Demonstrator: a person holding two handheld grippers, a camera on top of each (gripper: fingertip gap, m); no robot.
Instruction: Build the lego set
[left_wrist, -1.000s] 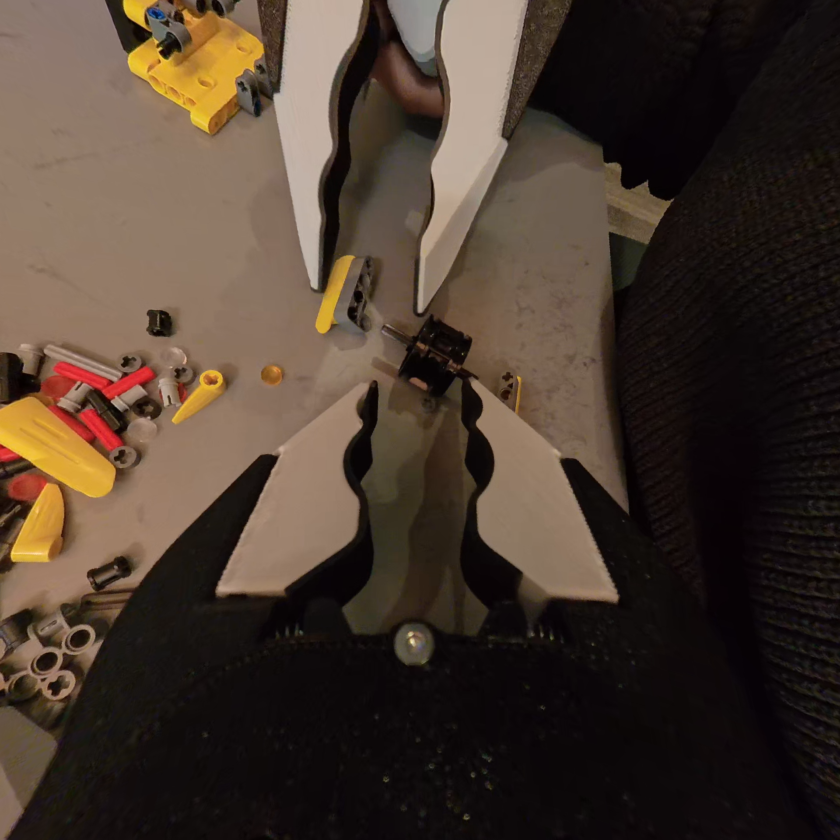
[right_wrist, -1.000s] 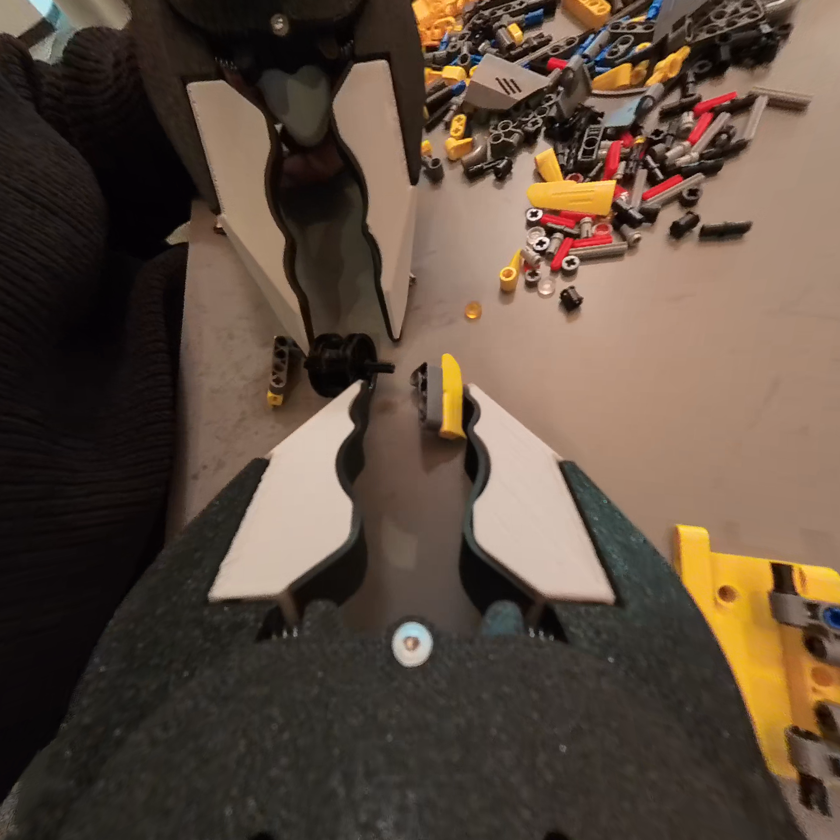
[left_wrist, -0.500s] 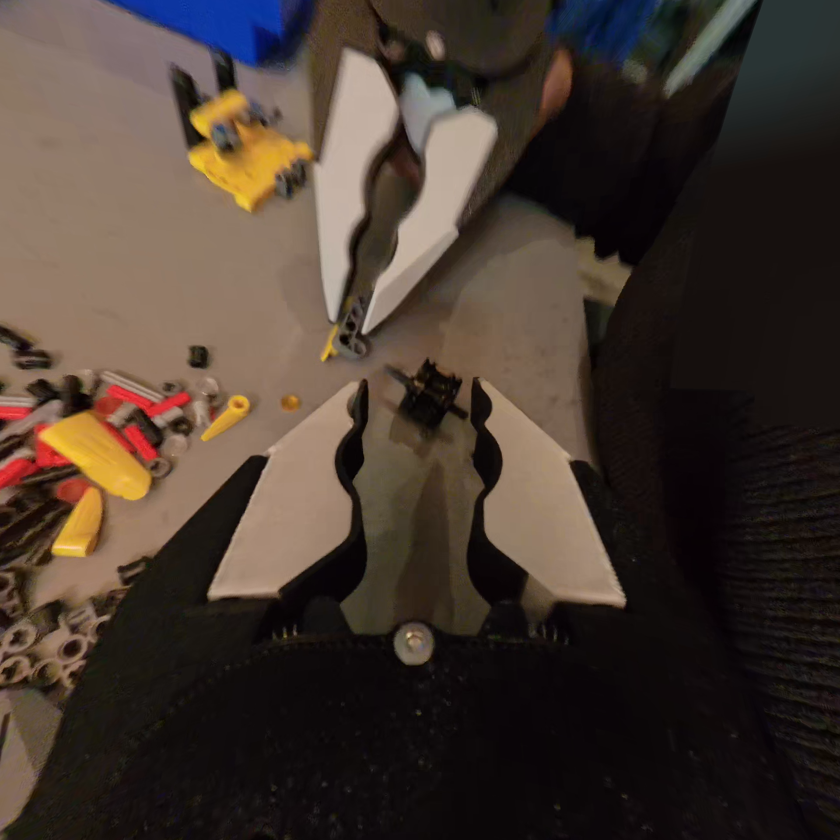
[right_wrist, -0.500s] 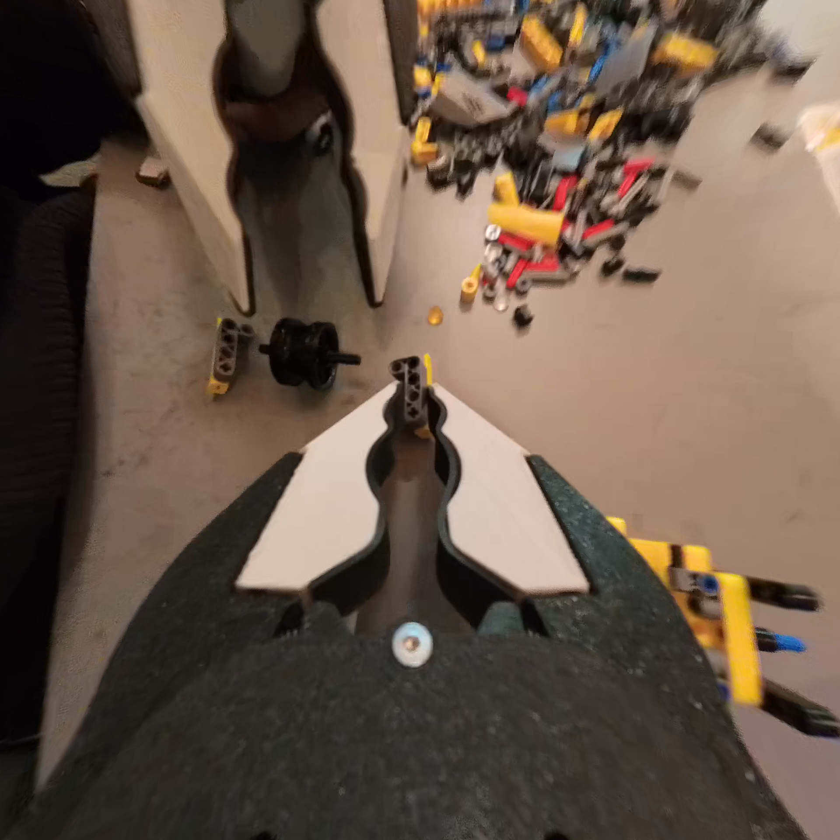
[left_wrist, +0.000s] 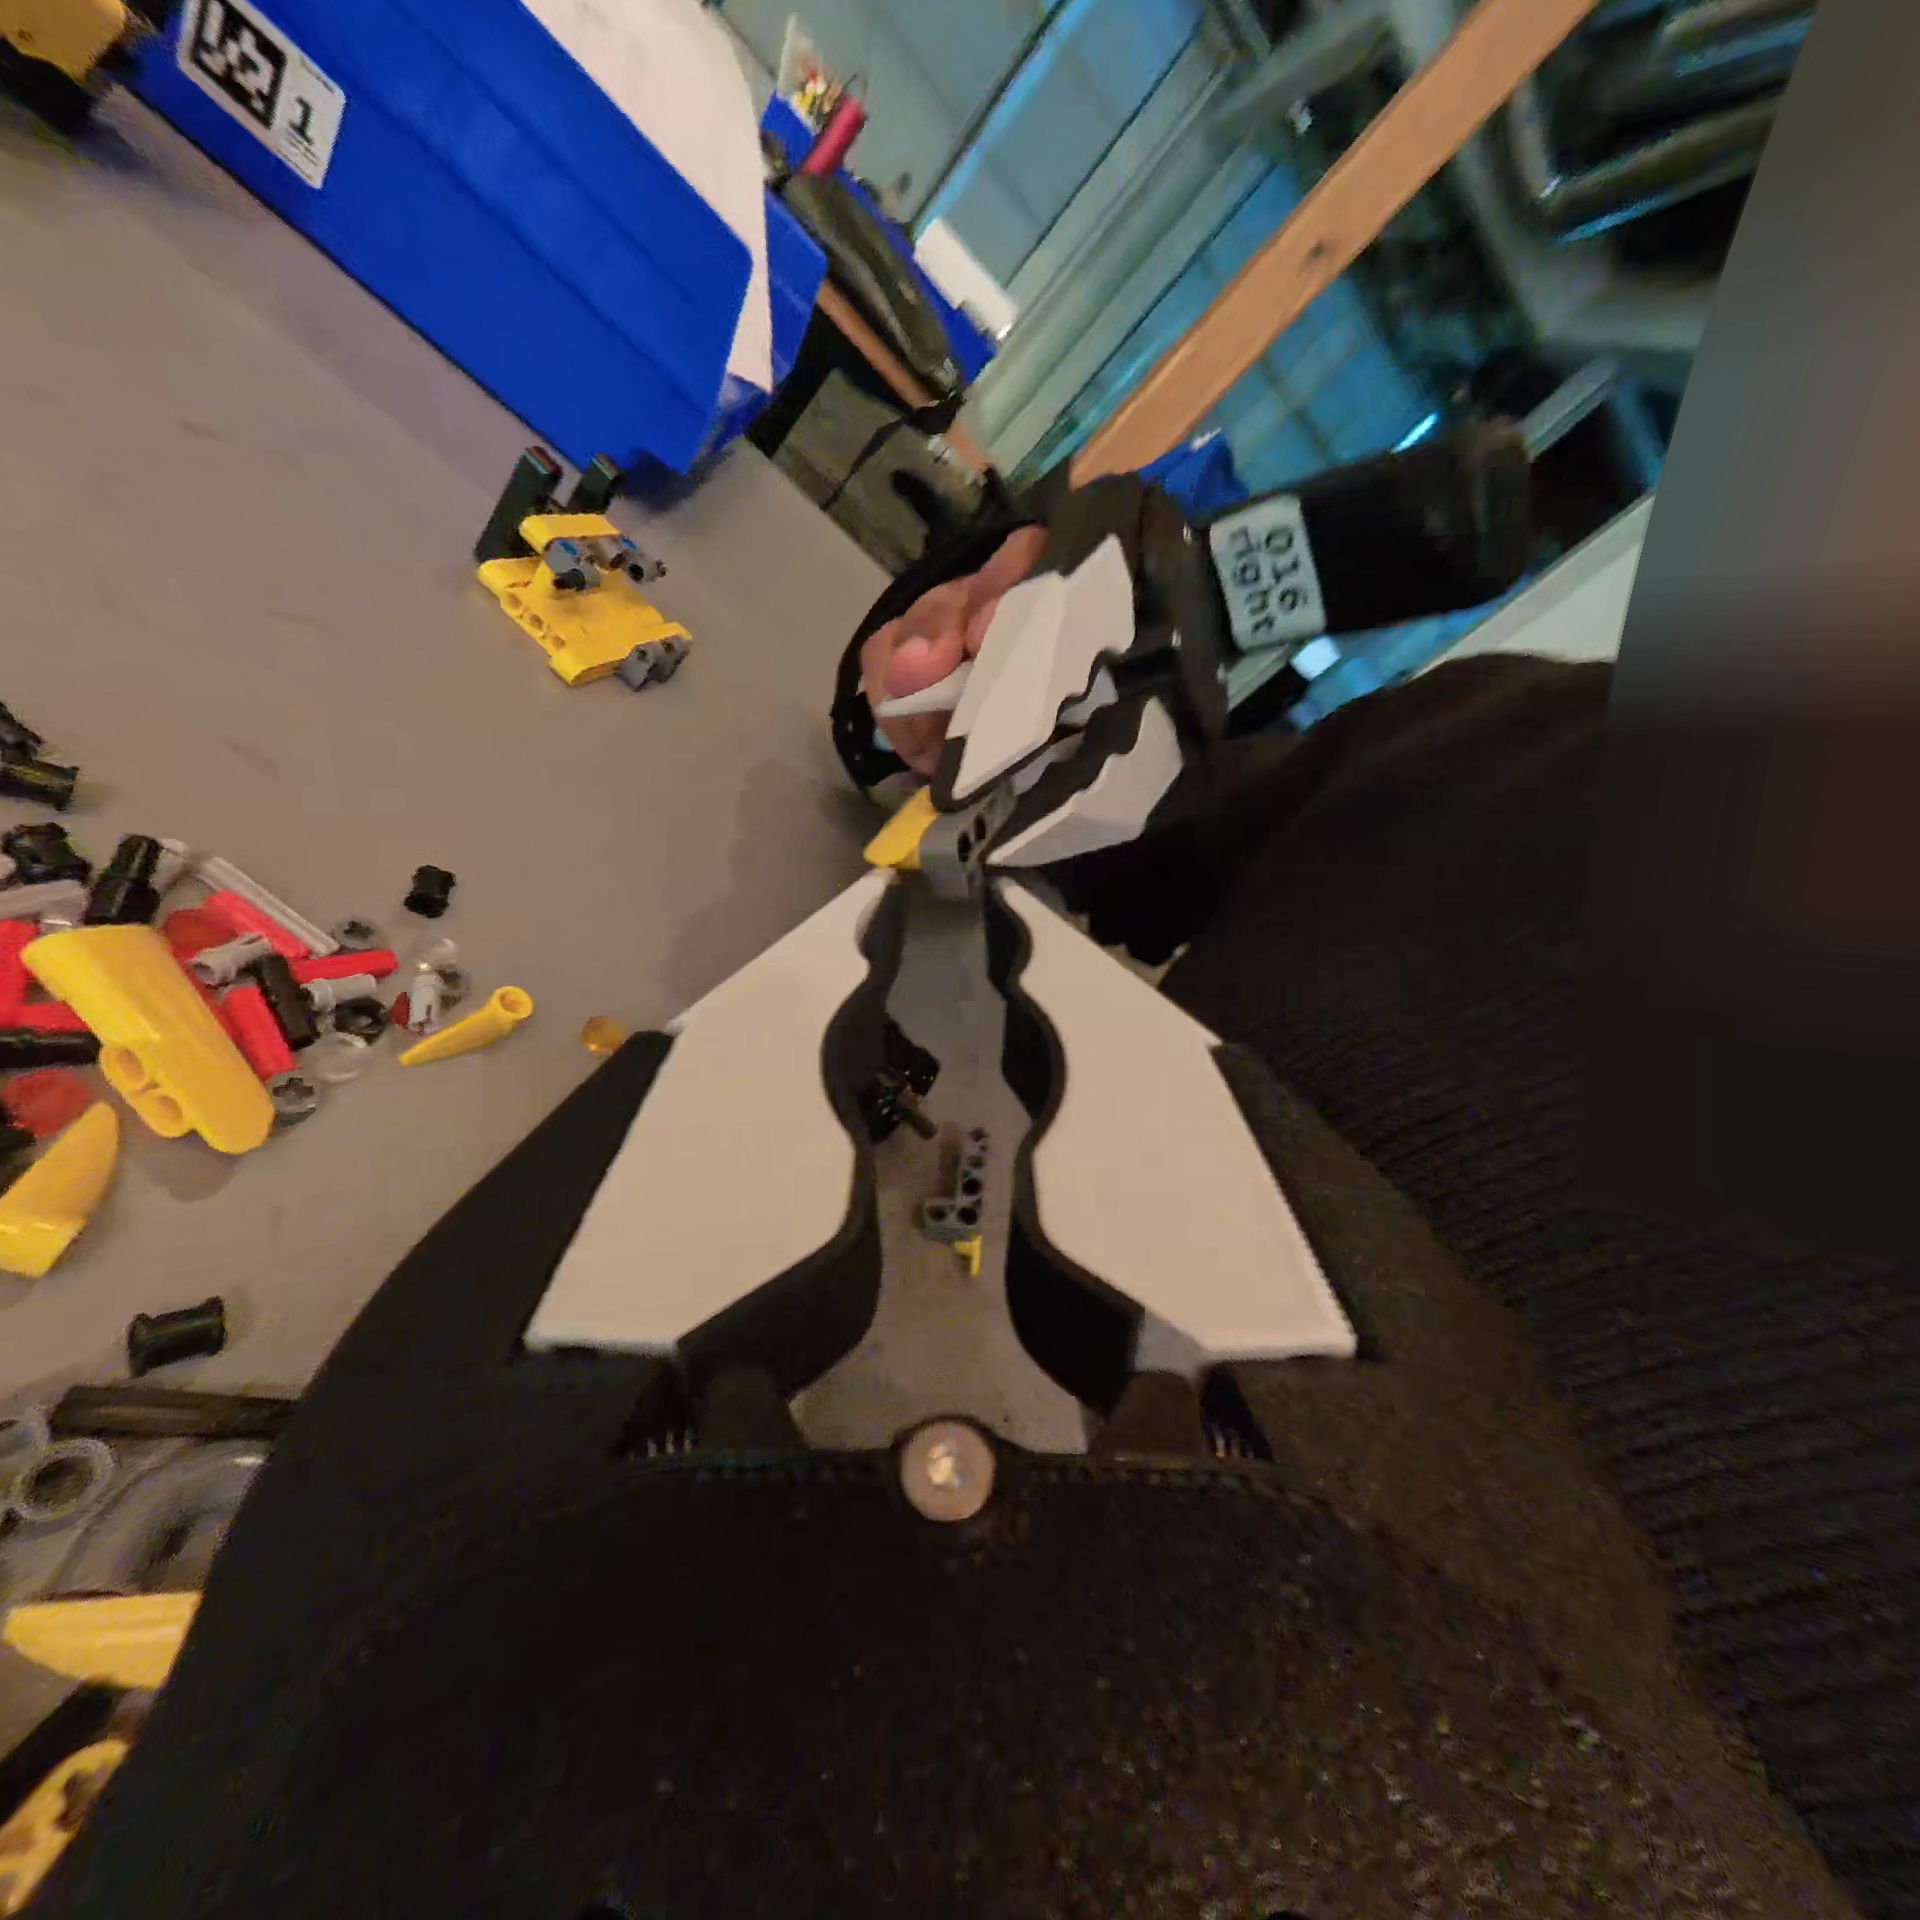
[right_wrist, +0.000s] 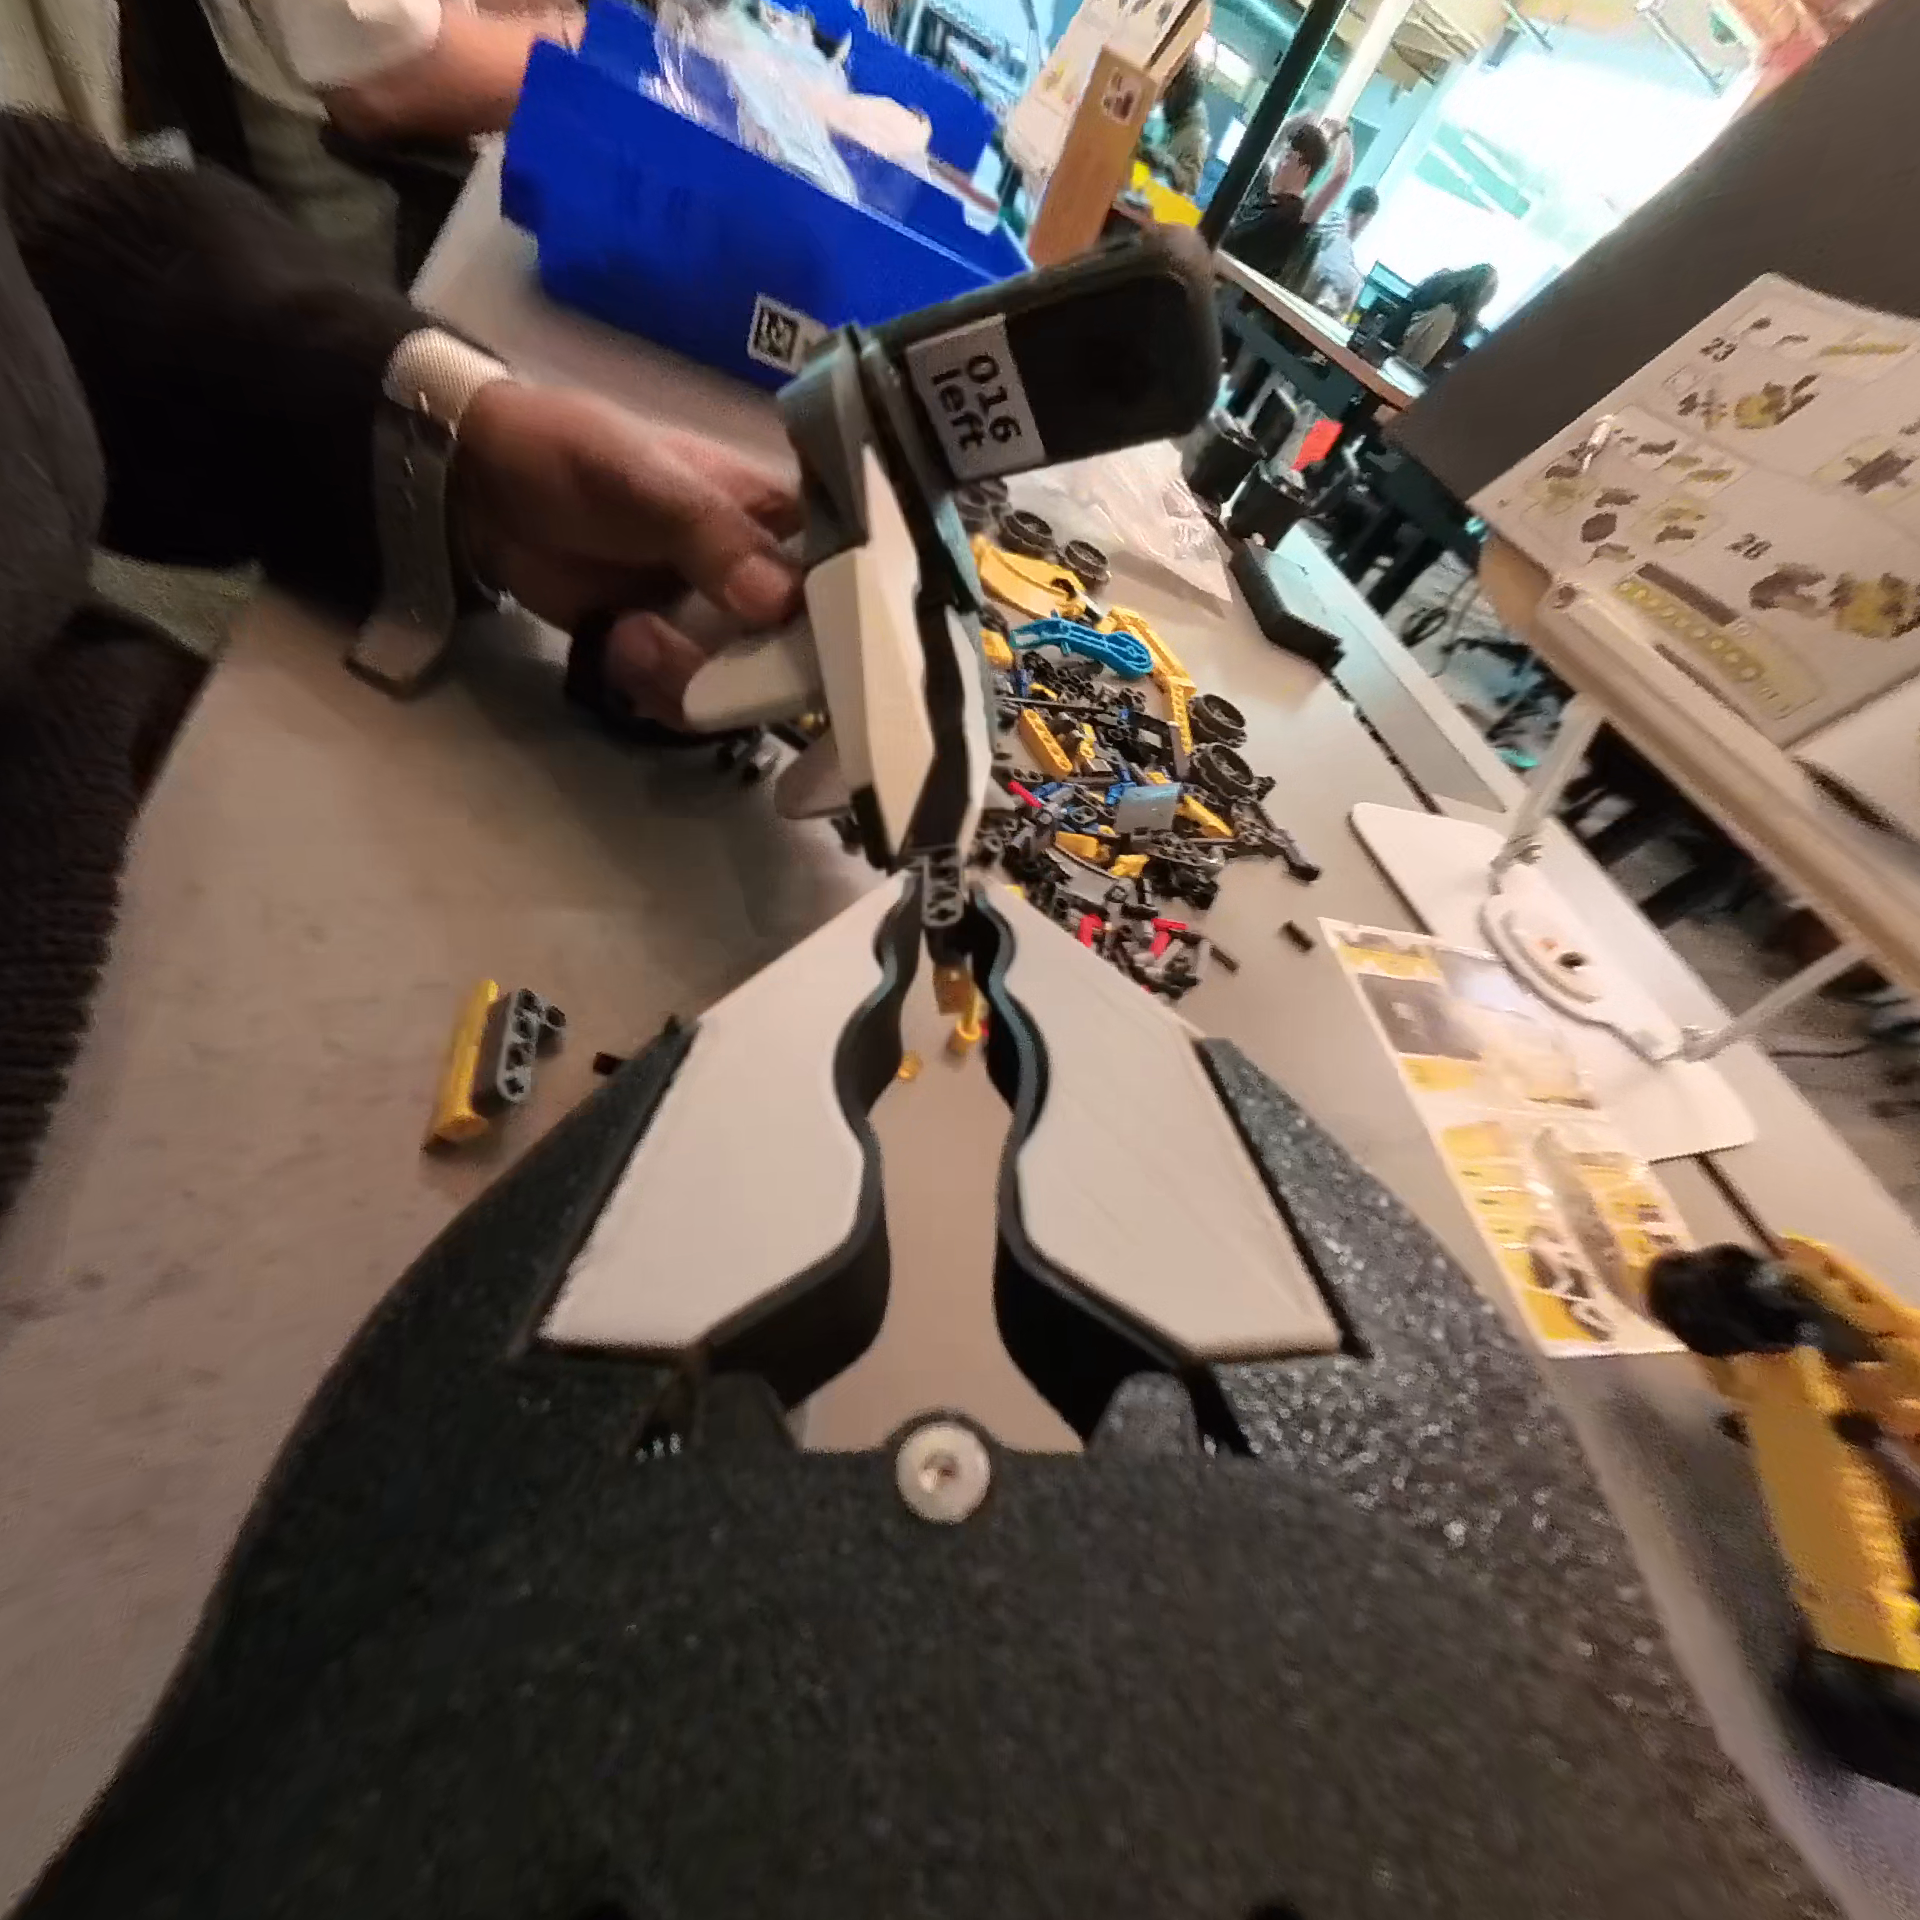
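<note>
Two grippers tip to tip above grey surface (left_wrist: 312, 623). Right gripper (right_wrist: 935, 906) pinched narrow on small grey-and-yellow piece (right_wrist: 940, 885), lifted clear of surface. Left gripper (left_wrist: 940, 894) also narrow, fingertips at either side of same piece from the opposite end; cannot tell whether actually clamped on it or only touching.

Below that held piece, lying on surface: second grey-and-yellow piece (left_wrist: 956, 1195) and, just beside it, black wheel hub (left_wrist: 894, 1086). Left of held piece in left wrist view: scatter of red, yellow and black loose parts (left_wrist: 187, 997). Beyond held piece and to the left in that view: small yellow model (left_wrist: 582, 603), with blue bin (left_wrist: 468, 208) farther off behind it. Right of held piece in right wrist view: printed instruction sheet (right_wrist: 1496, 1122), flat on surface.
</note>
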